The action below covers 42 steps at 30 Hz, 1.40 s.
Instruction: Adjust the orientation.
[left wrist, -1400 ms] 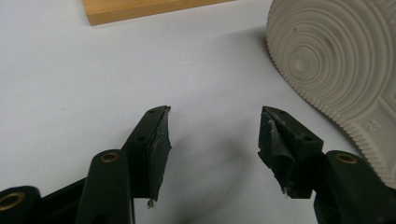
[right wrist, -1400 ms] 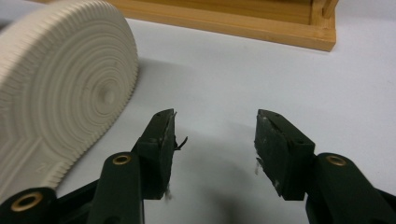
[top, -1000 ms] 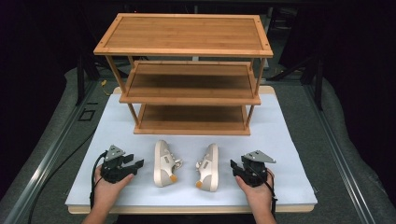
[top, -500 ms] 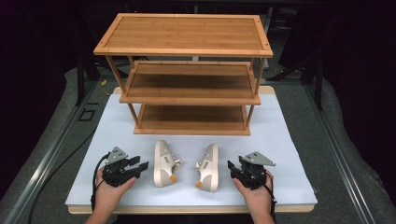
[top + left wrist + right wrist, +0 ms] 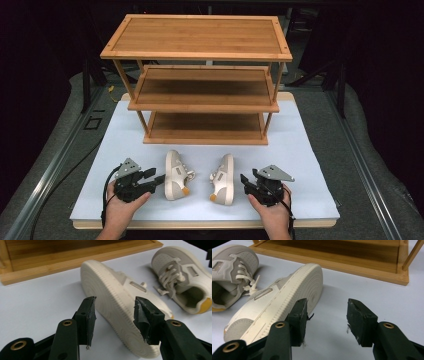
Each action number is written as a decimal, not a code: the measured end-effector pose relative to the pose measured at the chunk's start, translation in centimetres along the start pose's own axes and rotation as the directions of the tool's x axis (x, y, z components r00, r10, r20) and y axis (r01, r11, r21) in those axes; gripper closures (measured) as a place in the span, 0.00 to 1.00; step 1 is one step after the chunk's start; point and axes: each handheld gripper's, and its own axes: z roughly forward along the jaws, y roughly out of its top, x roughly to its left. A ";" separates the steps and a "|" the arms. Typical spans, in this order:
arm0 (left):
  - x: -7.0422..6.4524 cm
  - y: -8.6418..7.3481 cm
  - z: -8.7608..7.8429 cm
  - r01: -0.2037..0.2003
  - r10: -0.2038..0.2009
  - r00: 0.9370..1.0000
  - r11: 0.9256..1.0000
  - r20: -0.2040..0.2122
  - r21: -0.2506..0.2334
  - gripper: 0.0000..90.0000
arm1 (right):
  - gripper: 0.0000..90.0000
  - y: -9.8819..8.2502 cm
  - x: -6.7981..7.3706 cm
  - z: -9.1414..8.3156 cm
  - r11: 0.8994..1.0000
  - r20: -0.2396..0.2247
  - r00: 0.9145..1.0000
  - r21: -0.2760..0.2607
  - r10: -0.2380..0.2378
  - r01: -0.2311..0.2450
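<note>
White board (image 5: 310, 150) covers the table, and a three-tier bamboo shoe rack (image 5: 200, 75) stands at its far half. Just in front of the rack lie two cream sneakers on their sides, soles outward: the left shoe (image 5: 175, 175) and the right shoe (image 5: 223, 179). Beside the left shoe, the left gripper (image 5: 159, 179) has just been opening (its sole sits before the jaws, unpinched). Beside the right shoe, the right gripper (image 5: 245, 181) gapes wide, holding nothing.

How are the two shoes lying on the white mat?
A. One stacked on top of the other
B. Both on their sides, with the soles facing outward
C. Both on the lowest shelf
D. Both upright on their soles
B: the left shoe and the right shoe lie on their sides, openings facing each other, soles turned outward toward the tongs.
</note>
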 end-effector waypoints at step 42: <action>-0.5 -0.6 0.9 -0.034 0.034 0.999 0.999 0.037 0.002 0.53 | 0.58 -0.2 2.5 0.0 1.000 -0.091 0.995 -0.005 -0.031 0.031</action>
